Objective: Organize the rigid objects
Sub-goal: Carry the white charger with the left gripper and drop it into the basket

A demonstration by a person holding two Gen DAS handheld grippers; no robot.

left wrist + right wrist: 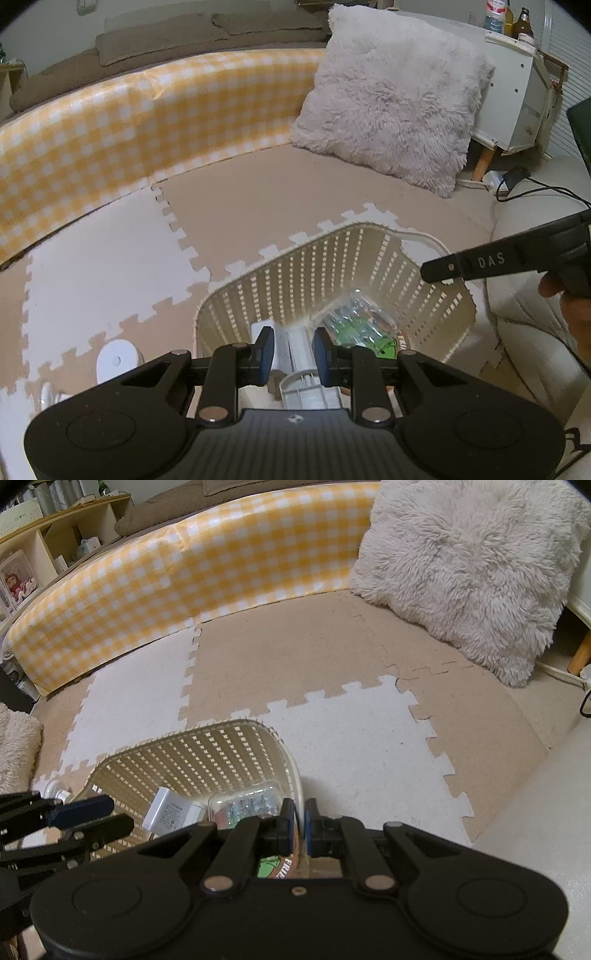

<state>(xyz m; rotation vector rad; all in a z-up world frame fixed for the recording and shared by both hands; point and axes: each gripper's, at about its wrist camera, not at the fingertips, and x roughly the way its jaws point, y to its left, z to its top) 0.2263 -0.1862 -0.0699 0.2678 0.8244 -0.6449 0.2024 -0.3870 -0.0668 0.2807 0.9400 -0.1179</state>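
Observation:
A cream slotted basket (369,254) (207,753) stands on the foam mat. Inside lie a white charger block (166,810), a clear plastic pack with green contents (354,317) (243,801) and a printed brown-and-green item (277,867). My left gripper (293,349) is shut on a white and grey plastic piece (303,365), held over the basket's near edge. My right gripper (300,823) is shut on the basket's right rim (298,794). The right gripper also shows at the right of the left wrist view (480,262), and the left gripper at the left of the right wrist view (81,812).
Beige and white foam puzzle mats (332,672) cover the floor. A yellow checked bumper (129,125) curves along the back. A fluffy white pillow (399,99) leans at the back right, by a white cabinet (517,96). A white round object (116,360) lies left of the basket.

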